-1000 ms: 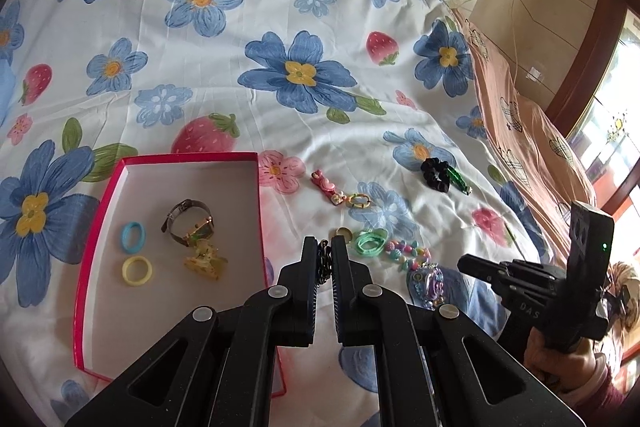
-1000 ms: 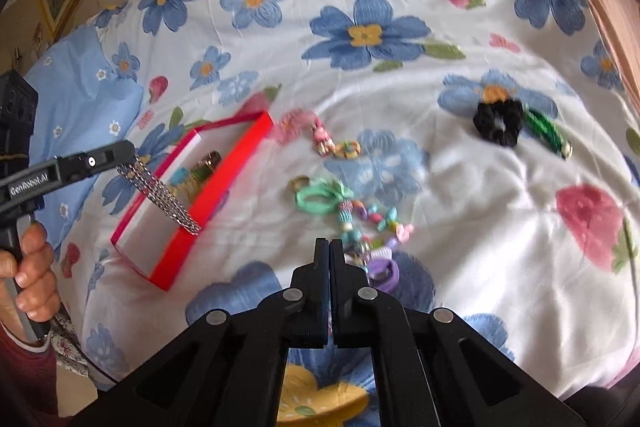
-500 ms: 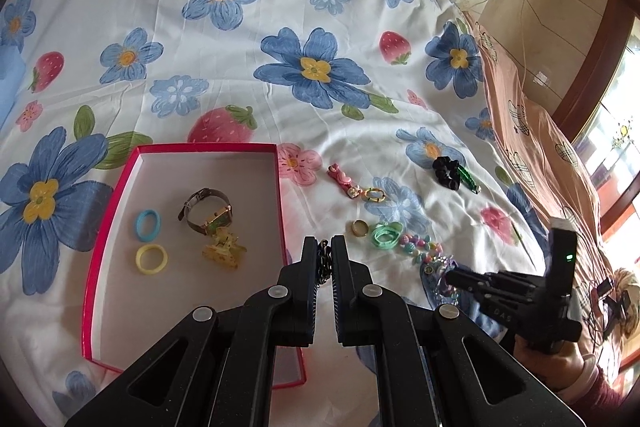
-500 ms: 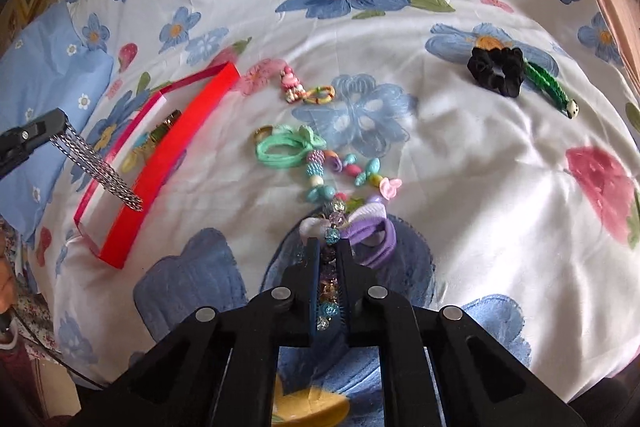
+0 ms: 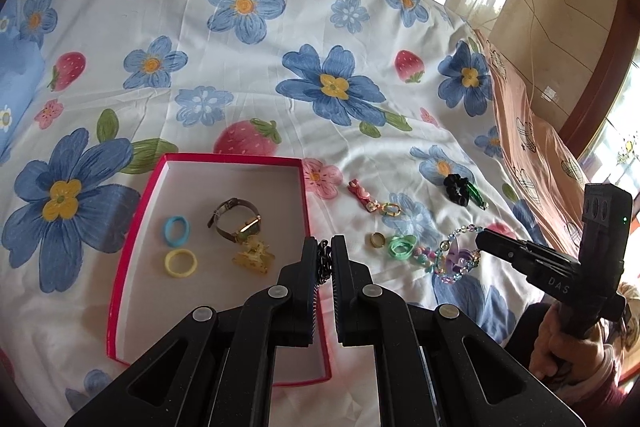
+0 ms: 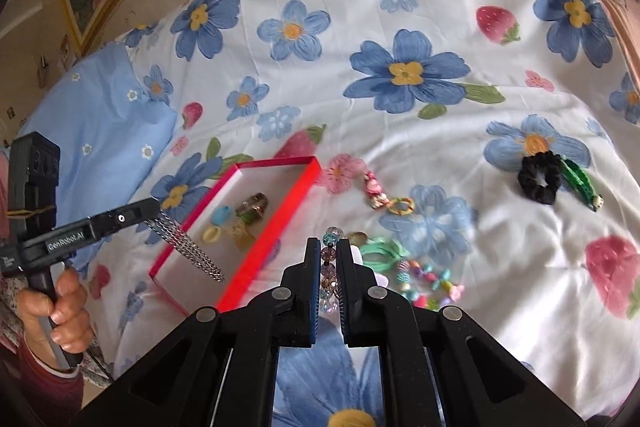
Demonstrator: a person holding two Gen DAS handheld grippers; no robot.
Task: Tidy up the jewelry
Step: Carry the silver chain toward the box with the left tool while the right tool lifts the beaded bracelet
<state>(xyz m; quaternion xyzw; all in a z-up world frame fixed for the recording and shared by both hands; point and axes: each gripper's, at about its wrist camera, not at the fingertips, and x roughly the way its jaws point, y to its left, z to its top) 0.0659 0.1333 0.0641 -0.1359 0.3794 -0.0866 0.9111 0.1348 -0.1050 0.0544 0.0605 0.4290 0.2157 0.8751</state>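
Right wrist view: right hand-held gripper (image 6: 329,259) clamps the beaded bracelet (image 6: 329,267); lift clear, then carry over the red box (image 6: 276,203) before releasing.

So the red box (image 5: 132,239) sits open on the flowery bed, white inside, and it's already got a blue ring (image 5: 175,230), a yellow ring (image 5: 181,263), a watch (image 5: 236,221) lying on its side and an amber hair claw (image 5: 253,257) just below the watch. A silver chain (image 6: 186,247) hangs over the box's near corner. The clear bead bracelet (image 5: 460,253) is lifted off the sheet. Still on the bed right of the box: a gold ring (image 5: 377,239), a mint green hair tie (image 5: 401,246), a pastel bead string (image 6: 426,287), a pink charm (image 5: 368,197), and further right a black scrunchie (image 5: 457,189) touching a green clip (image 5: 477,195).
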